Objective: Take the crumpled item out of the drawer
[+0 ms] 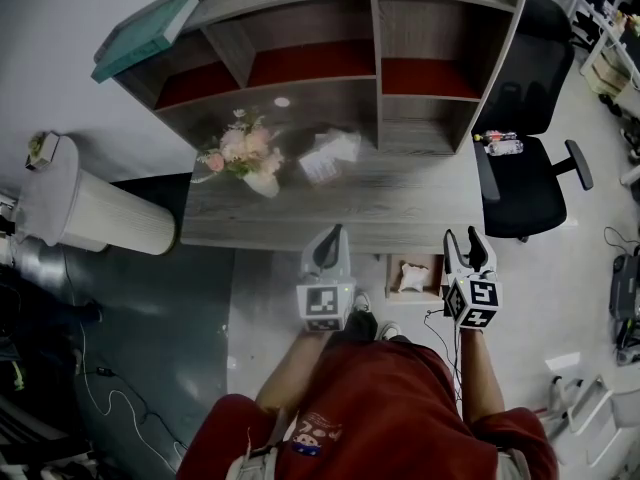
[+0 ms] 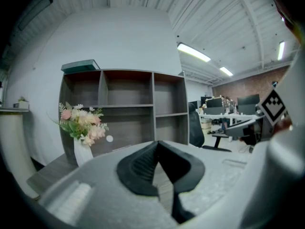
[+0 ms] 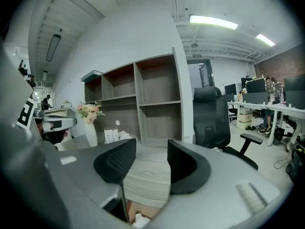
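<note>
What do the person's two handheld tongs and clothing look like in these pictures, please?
The left tongs and the right tongs both have pale grey moulded bodies, with black ribbed pads lining the inner faces. Each carries a white cube printed with black square markers. The person wears red clothing with a small cartoon patch; no sleeves cover the forearms.

Our right gripper (image 3: 151, 149) holds its jaws apart above the grey desk (image 3: 147, 180), with nothing between them. Below the fingers we see the open drawer (image 3: 153, 213) and the crumpled white item (image 3: 139, 220) inside. Beyond the fingertips stands a shelf unit (image 3: 157, 99); to their right is a black office chair (image 3: 212, 118), and to their left a vase of flowers (image 3: 89, 112).
</note>
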The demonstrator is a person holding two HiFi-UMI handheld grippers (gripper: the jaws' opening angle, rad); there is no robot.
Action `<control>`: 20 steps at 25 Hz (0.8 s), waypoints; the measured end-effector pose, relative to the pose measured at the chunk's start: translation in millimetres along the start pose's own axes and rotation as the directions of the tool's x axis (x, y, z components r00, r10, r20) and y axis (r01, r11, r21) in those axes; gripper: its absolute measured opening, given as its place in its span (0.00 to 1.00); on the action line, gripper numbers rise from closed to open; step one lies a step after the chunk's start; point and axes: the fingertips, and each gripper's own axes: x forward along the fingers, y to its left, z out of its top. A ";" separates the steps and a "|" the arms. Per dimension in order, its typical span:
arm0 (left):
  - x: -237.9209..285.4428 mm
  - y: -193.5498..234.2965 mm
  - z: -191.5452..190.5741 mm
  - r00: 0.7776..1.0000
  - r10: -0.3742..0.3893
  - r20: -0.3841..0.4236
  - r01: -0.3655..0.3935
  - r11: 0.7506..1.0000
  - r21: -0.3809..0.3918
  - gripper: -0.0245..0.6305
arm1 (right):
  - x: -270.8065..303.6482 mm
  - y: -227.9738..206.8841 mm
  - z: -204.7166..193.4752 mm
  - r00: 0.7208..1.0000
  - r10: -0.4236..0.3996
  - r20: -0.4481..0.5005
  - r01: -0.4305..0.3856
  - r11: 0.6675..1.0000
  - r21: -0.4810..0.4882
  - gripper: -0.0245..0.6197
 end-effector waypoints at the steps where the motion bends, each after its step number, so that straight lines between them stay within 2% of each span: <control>1: 0.2 0.1 -0.1 1.000 0.001 -0.004 -0.001 1.000 -0.005 0.04 | 0.3 -0.5 -0.4 1.000 -0.002 0.000 0.002 1.000 -0.001 0.33; 8: 0.1 0.9 -5.9 1.000 0.008 0.002 -0.008 1.000 -0.014 0.04 | 3.3 -0.8 -17.3 0.999 -0.001 -0.043 0.002 1.000 0.006 0.33; 14: -3.4 -4.1 -8.3 1.000 0.000 0.023 0.001 0.999 -0.038 0.04 | 7.7 4.1 -47.1 0.993 0.019 -0.120 -0.017 1.000 0.015 0.33; 20: -5.5 -13.1 -19.8 1.000 -0.014 0.012 0.014 0.999 -0.030 0.04 | 7.5 9.9 -83.0 0.981 0.038 -0.192 -0.032 0.999 0.034 0.33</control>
